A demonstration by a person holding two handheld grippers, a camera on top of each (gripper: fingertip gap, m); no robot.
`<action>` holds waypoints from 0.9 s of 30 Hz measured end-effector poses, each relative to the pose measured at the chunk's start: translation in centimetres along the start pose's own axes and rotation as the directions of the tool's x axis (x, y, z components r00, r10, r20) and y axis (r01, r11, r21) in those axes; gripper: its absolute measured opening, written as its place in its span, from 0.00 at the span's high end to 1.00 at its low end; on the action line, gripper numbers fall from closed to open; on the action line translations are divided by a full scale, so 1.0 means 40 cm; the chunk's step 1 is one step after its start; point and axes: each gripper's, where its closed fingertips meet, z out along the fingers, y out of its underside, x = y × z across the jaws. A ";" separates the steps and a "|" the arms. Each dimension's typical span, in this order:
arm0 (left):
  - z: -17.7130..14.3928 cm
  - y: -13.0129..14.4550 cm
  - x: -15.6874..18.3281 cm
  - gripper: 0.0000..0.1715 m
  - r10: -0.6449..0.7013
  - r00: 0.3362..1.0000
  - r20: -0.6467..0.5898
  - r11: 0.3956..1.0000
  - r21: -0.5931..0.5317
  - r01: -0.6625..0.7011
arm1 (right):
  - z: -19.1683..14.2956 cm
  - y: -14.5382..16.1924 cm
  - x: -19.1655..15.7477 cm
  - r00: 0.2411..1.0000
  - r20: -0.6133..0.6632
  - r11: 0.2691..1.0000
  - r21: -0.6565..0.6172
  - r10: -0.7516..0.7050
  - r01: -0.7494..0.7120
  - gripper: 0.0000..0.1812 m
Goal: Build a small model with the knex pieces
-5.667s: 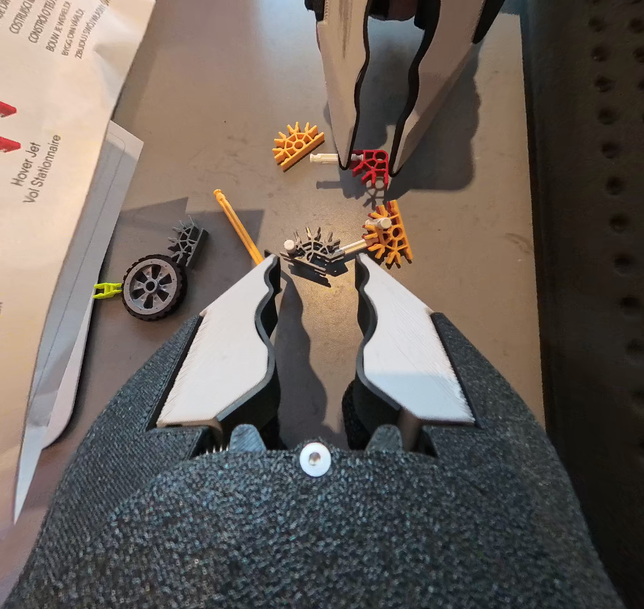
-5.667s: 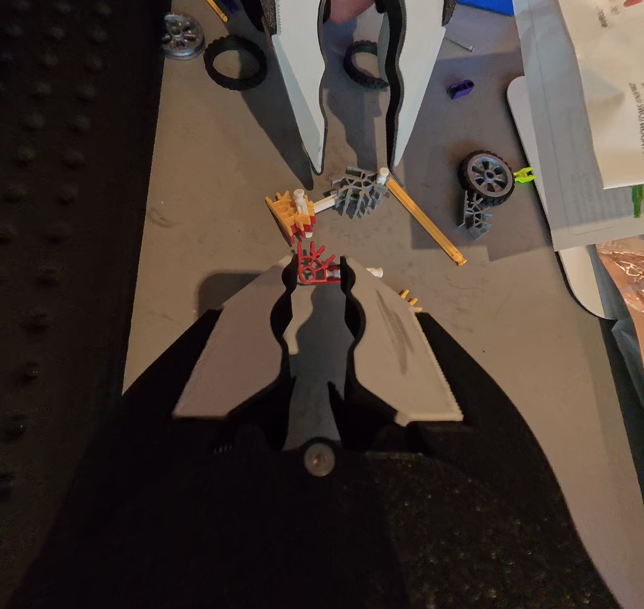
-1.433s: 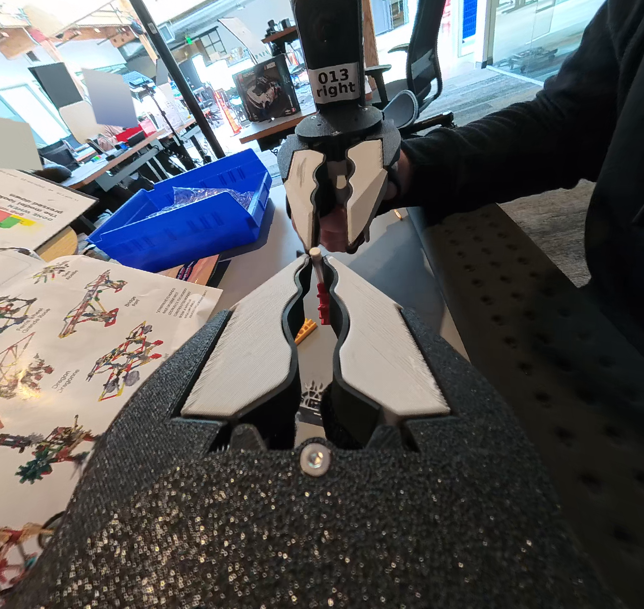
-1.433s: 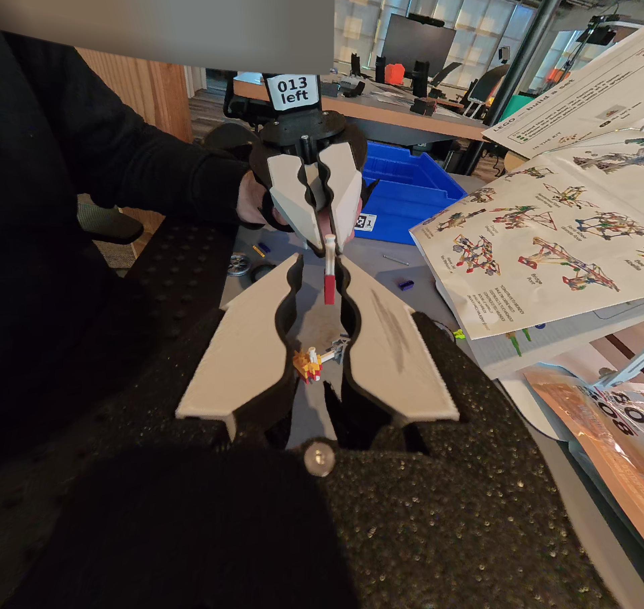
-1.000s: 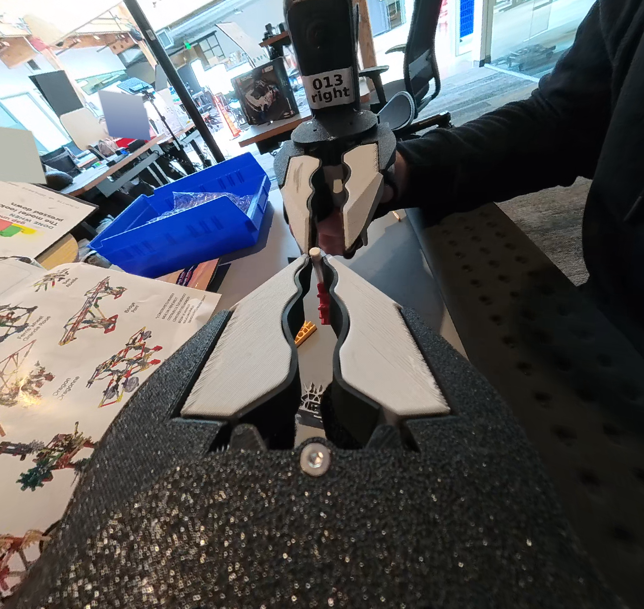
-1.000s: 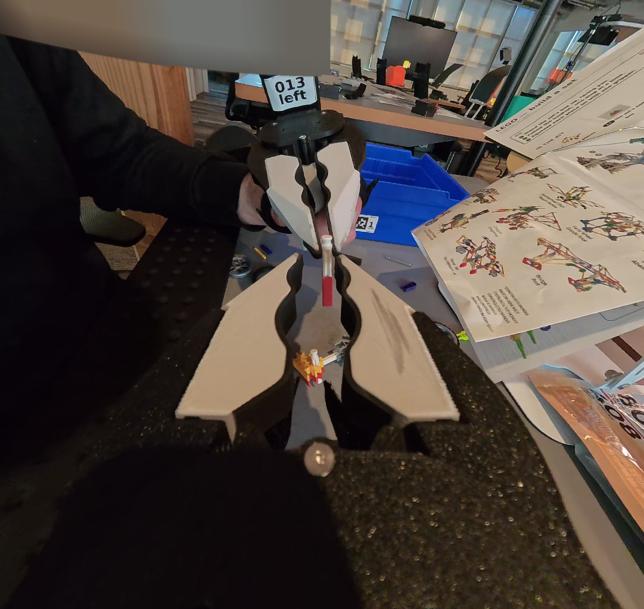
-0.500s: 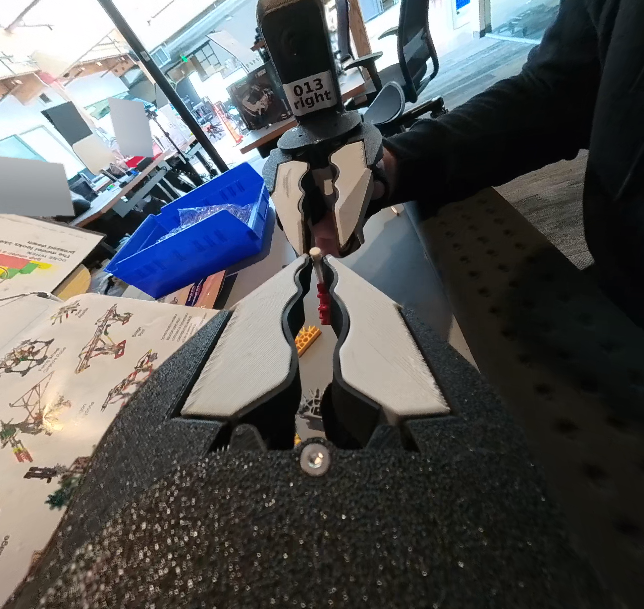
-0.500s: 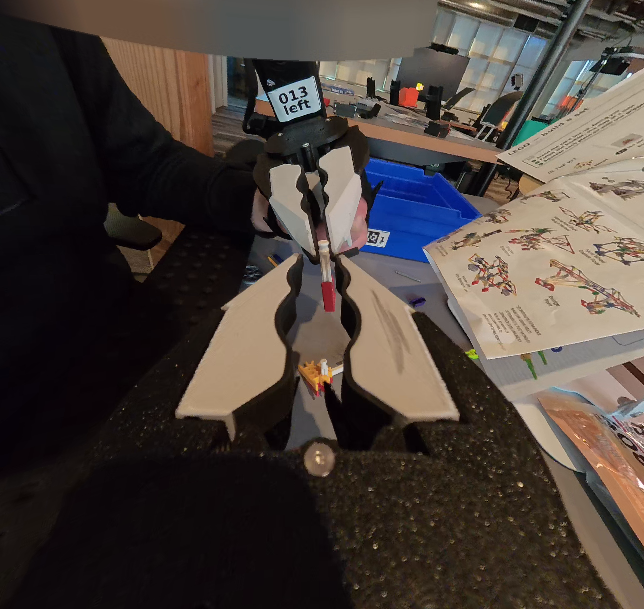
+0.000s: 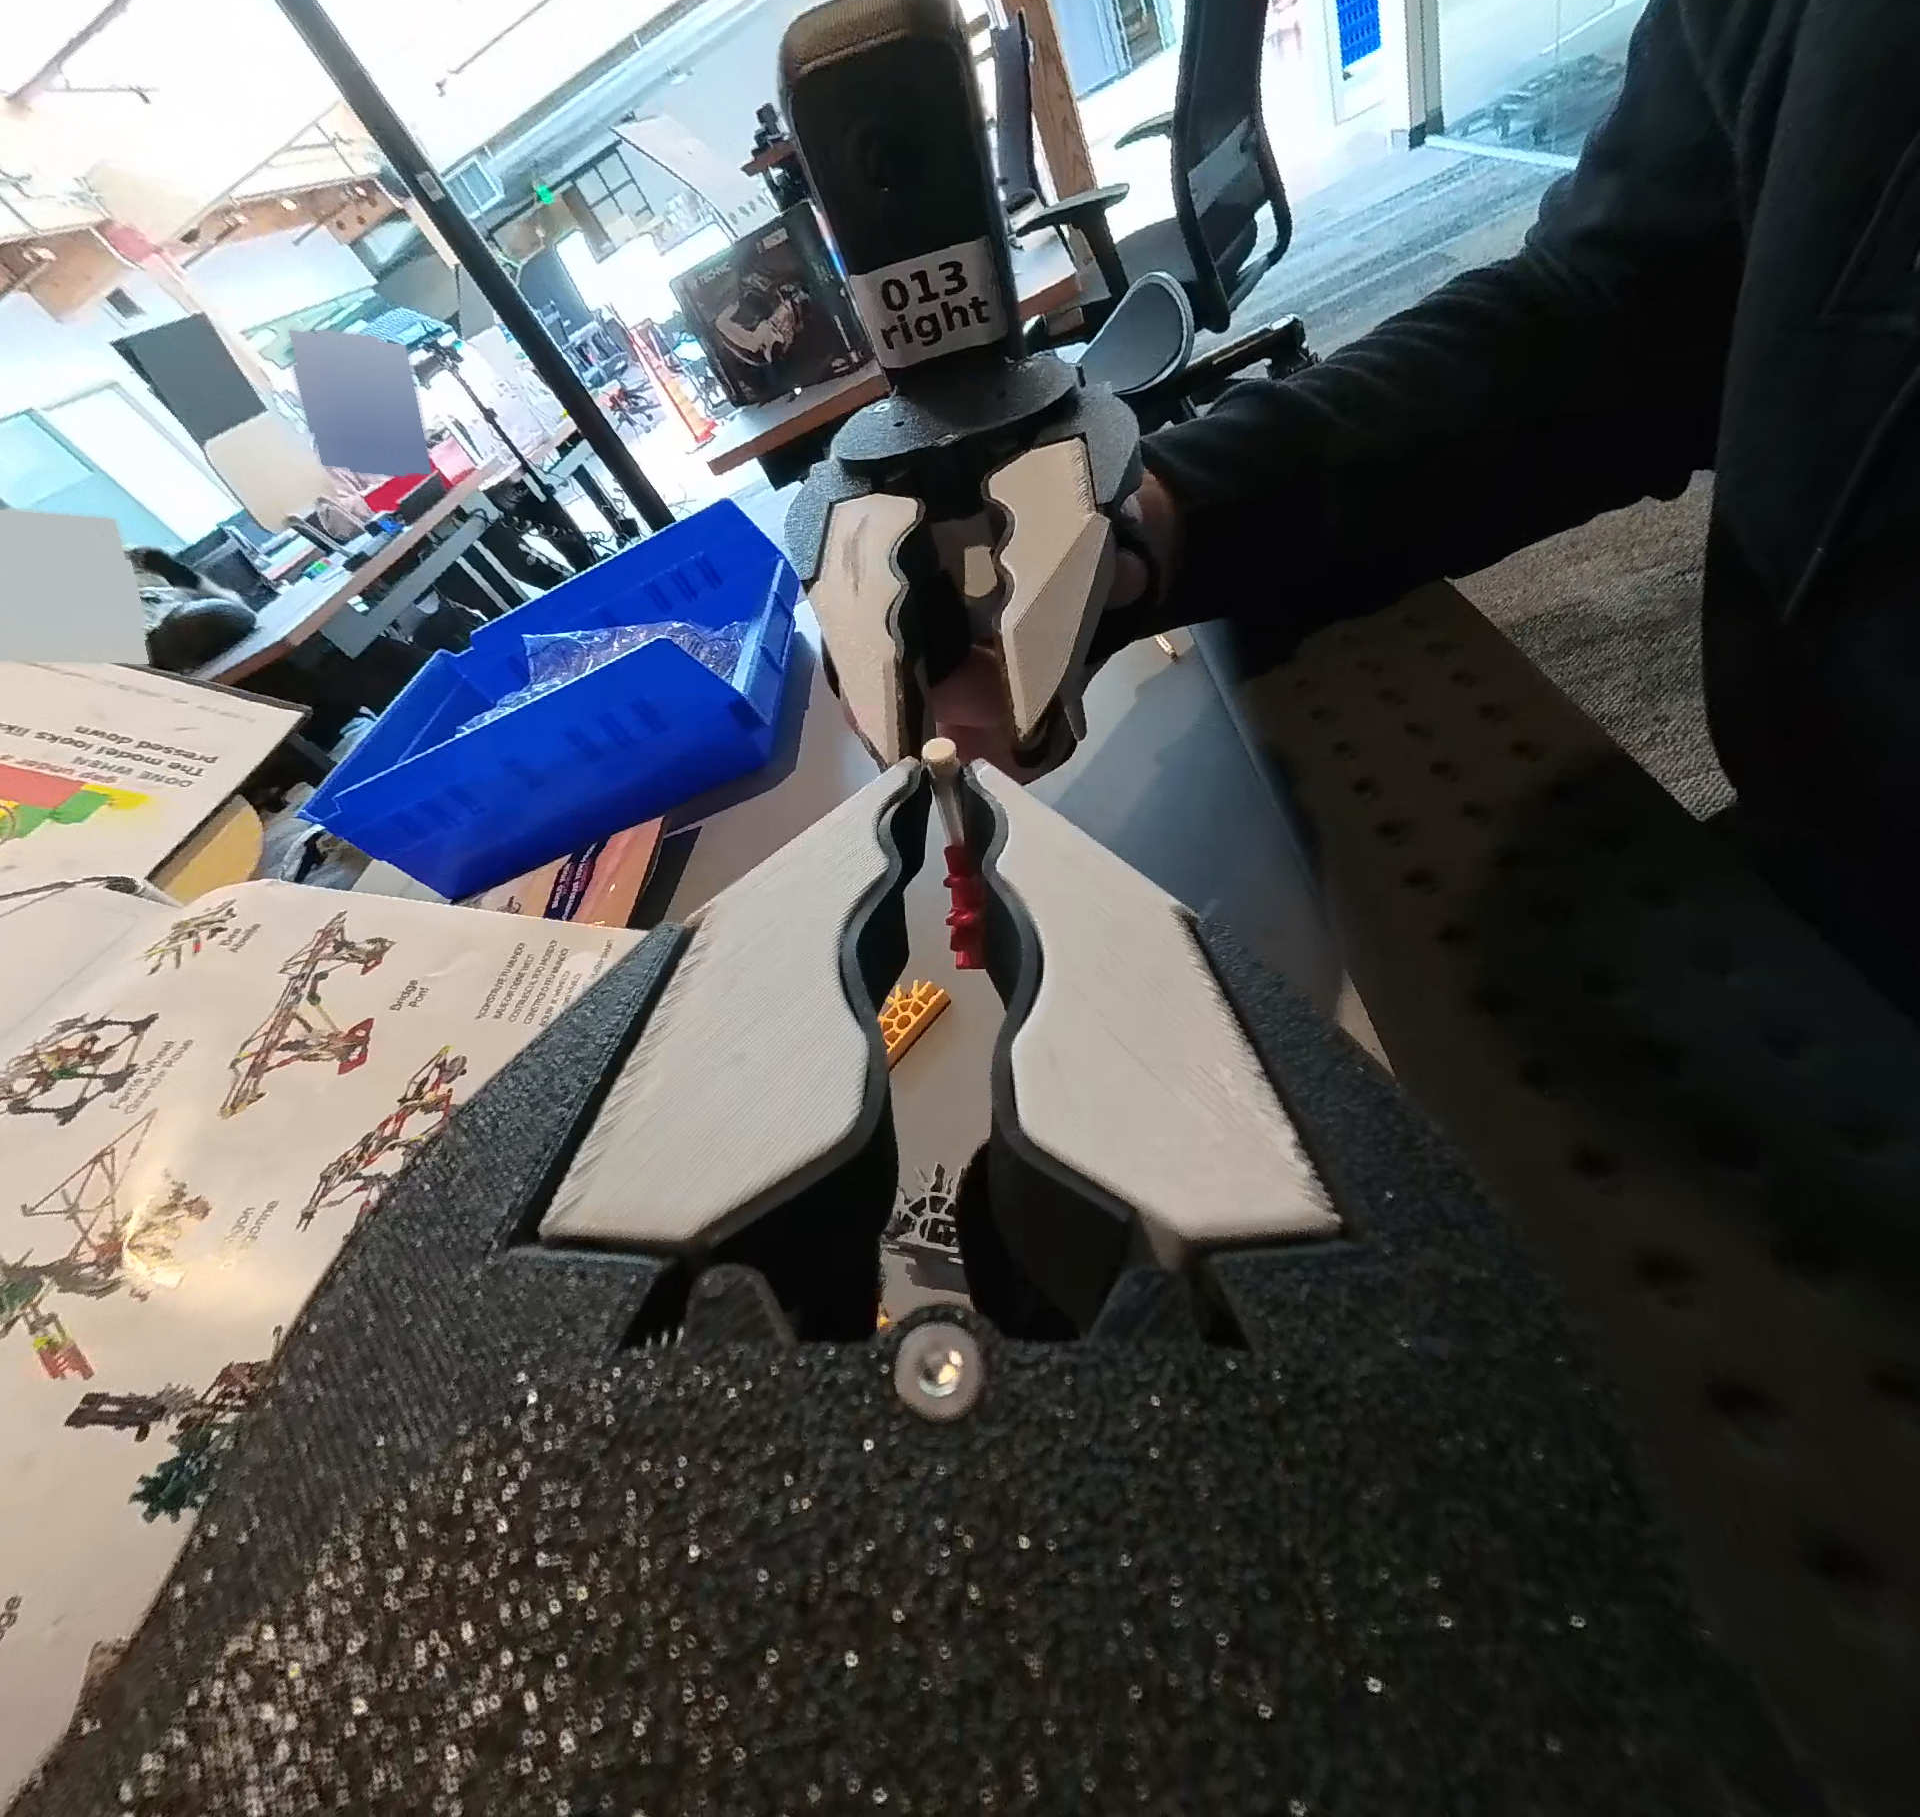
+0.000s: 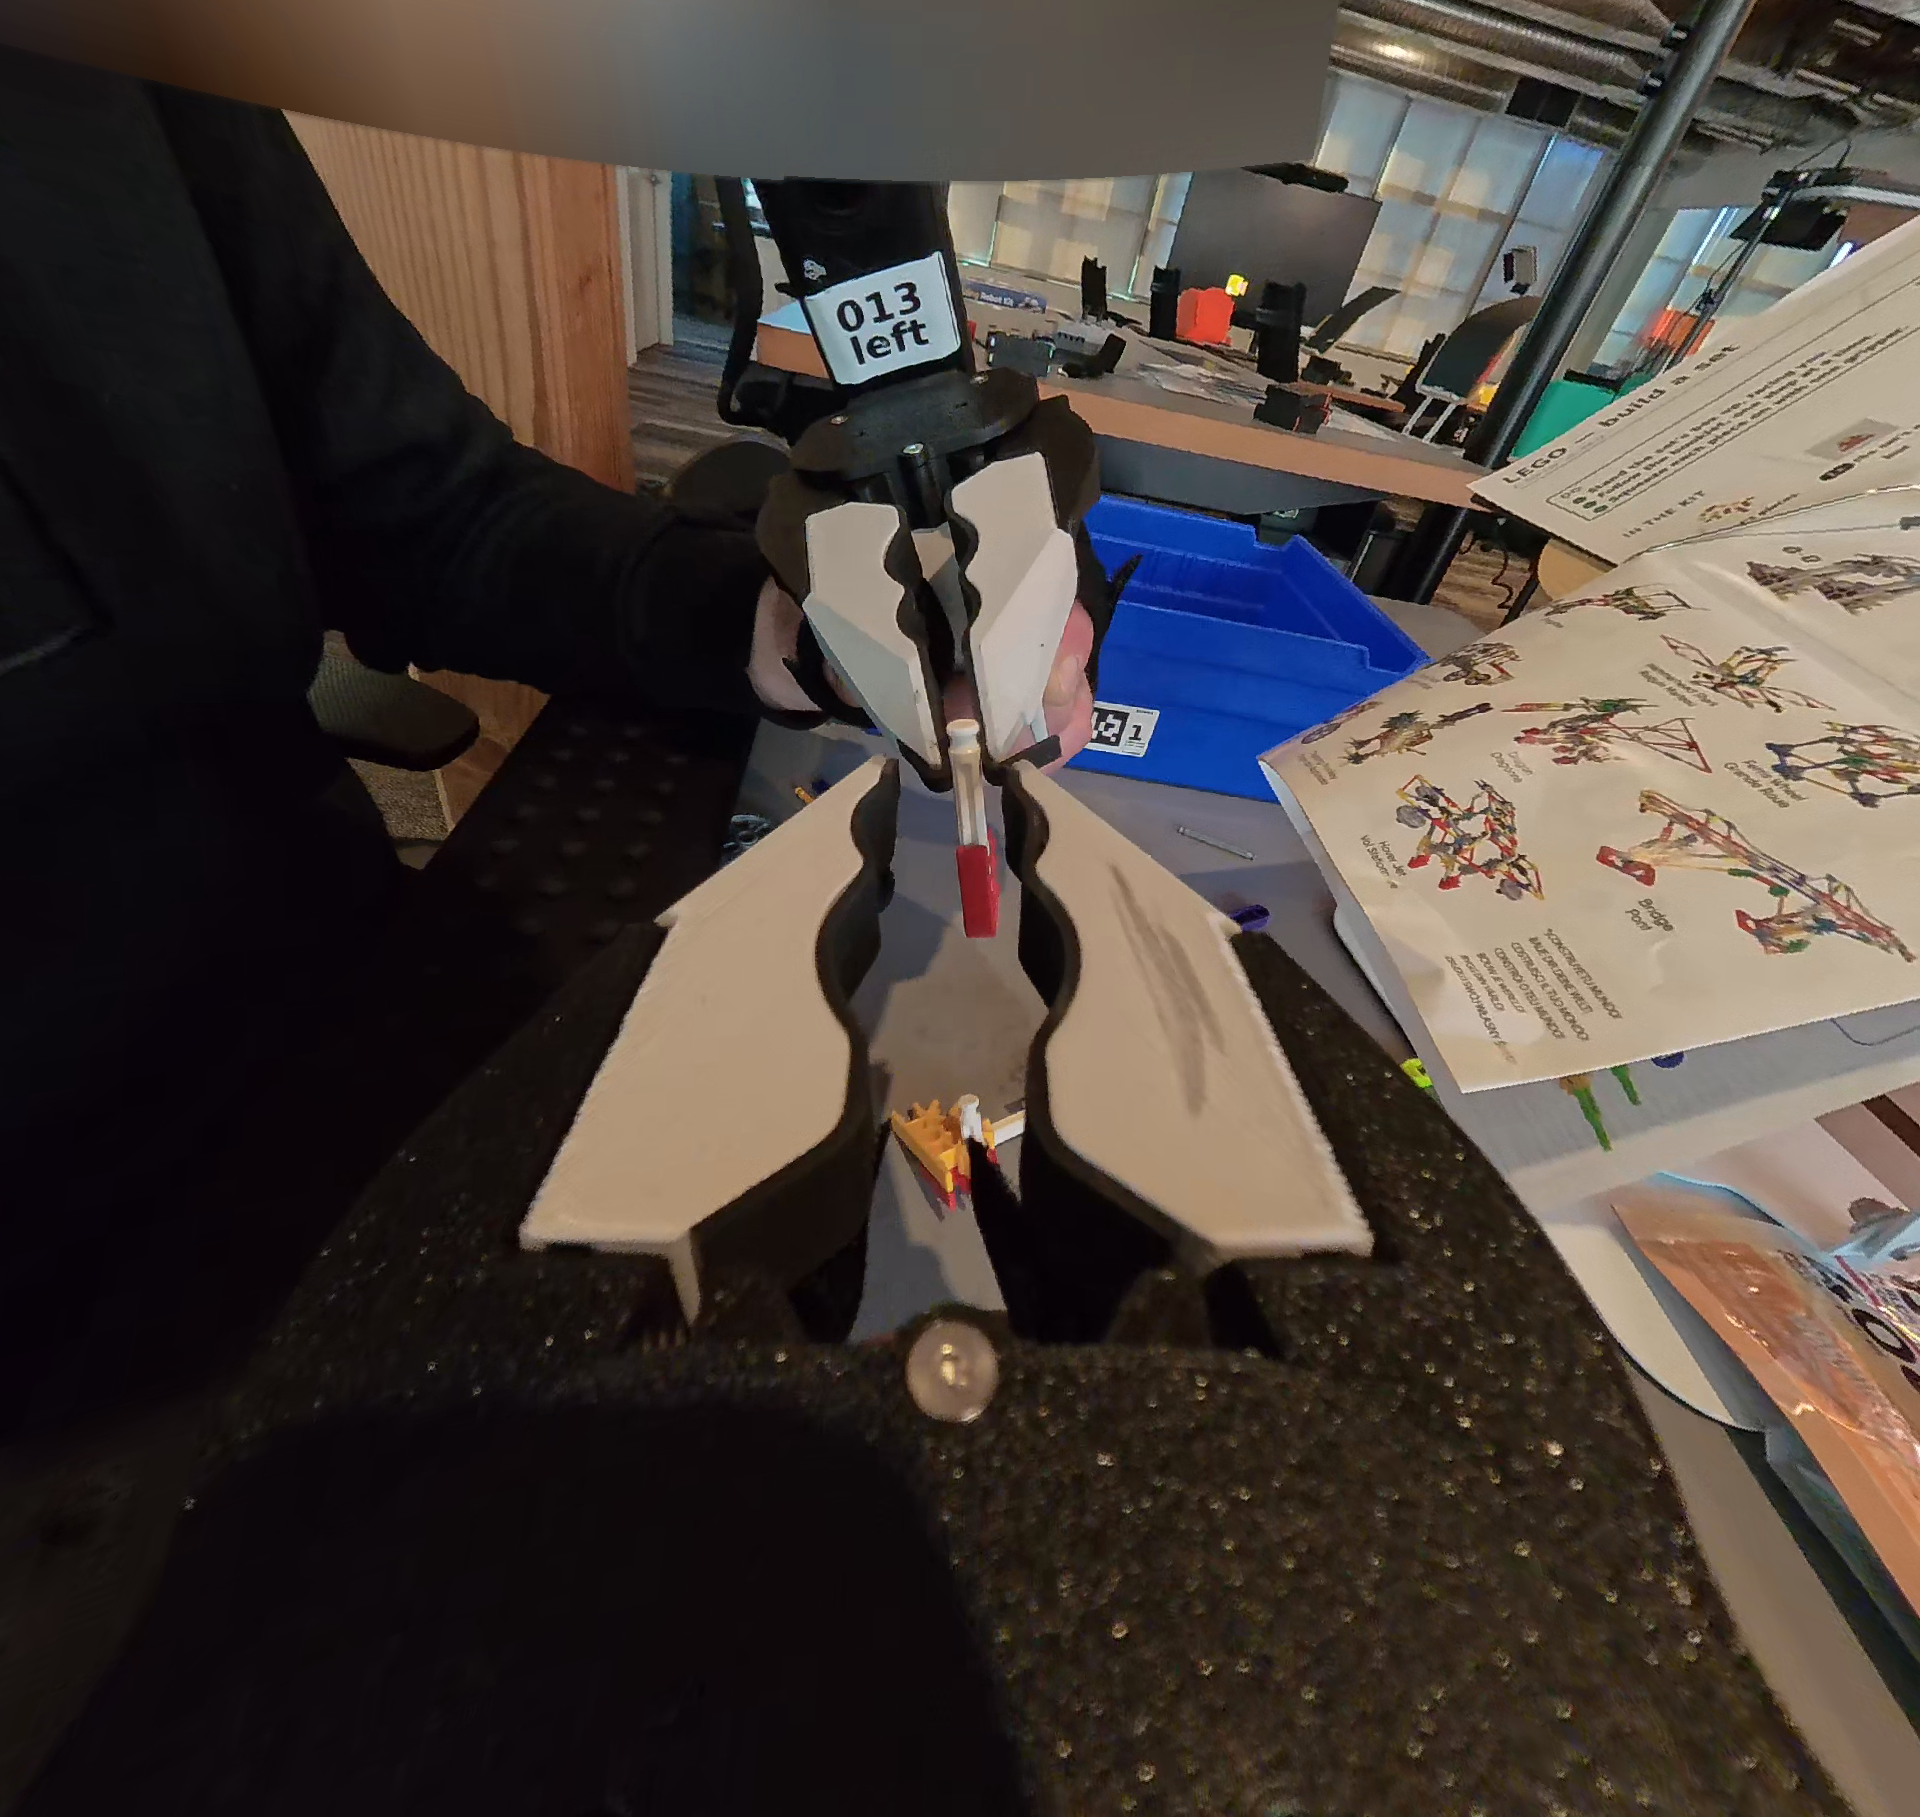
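Observation:
A short white rod (image 9: 948,799) with a red connector (image 9: 961,910) on its lower end is held up above the grey table. My left gripper (image 9: 947,780) is shut on the white rod near its tips. It faces my right gripper (image 9: 966,733), which is held by a hand in a black sleeve. In the right wrist view my right gripper (image 10: 948,768) is open. Its fingers stand either side of the rod (image 10: 966,791) and the red connector (image 10: 977,894). The left gripper (image 10: 961,754) pinches the rod from the far side.
On the table below lie a yellow connector (image 9: 914,1009), a grey connector (image 9: 930,1222) and a yellow, red and white assembly (image 10: 940,1139). A blue bin (image 9: 582,728) stands behind. Instruction sheets (image 10: 1610,832) lie beside it. A black perforated mat (image 9: 1558,1040) flanks the table. The grippers are tip to tip, or close to it.
Both grippers rose from the table, where the right was shut on the red connector. The rod piece is now in the left gripper. In the last second both only tilted slightly.

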 end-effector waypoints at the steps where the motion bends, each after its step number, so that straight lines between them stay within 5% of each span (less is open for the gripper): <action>1: -0.001 0.000 0.000 0.98 0.001 1.000 -0.001 1.000 0.000 -0.001 | 0.001 -0.001 -0.001 1.000 -0.001 1.000 0.002 -0.002 0.002 0.89; 14: -0.002 -0.011 0.041 0.98 -0.012 0.994 -0.106 1.000 0.020 0.015 | 0.001 -0.003 -0.035 0.998 0.068 1.000 0.007 -0.015 0.014 0.92; 27: 0.005 -0.034 0.081 0.98 0.181 0.980 -0.089 0.982 -0.036 -0.184 | -0.014 -0.018 -0.067 0.990 0.135 0.999 0.029 -0.044 0.040 0.93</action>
